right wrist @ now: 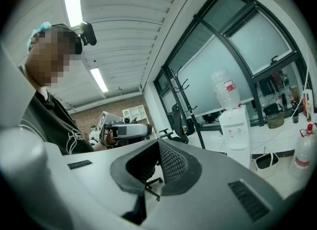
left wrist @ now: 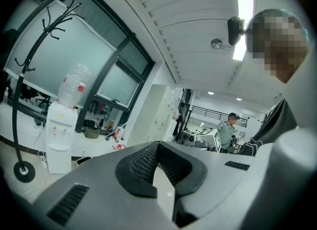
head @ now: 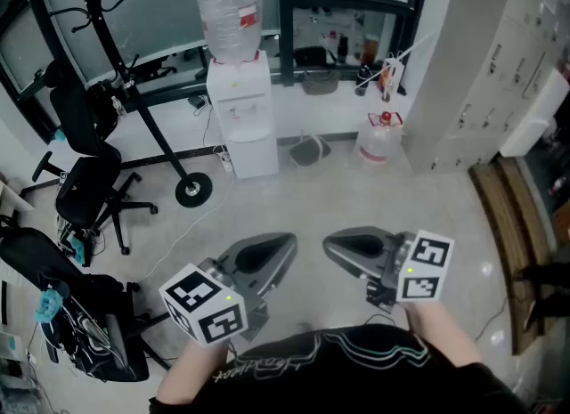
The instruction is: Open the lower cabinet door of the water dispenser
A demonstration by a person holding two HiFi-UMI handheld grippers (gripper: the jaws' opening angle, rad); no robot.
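Heads up on what I can't read from here: the lower cabinet door [head: 253, 155] of the white water dispenser with the clear bottle on top [head: 240, 105] is small and seen steeply from above in the head view, so I can't make out any handle; it looks closed. In the right gripper view the grey body of the tool cuts off the dispenser's bottom edge. The dispenser sits at about 11 o'clock from the tongs, against the window wall and well apart from them. The left gripper [head: 287, 243] has its jaws pinched together with nothing in them, and so does the right gripper [head: 331, 245]. The hands are mostly hidden behind the marker cubes. Around the dispenser there's a black coat stand [head: 134, 83] at 10 o'clock, with its round base just left of the dispenser, a black office chair [head: 89, 185] at 9, a clear water jug with a red cap [head: 378, 139] on the floor at 1 and pale lockers [head: 499, 65] at 2. Open floor lies between me and the door.
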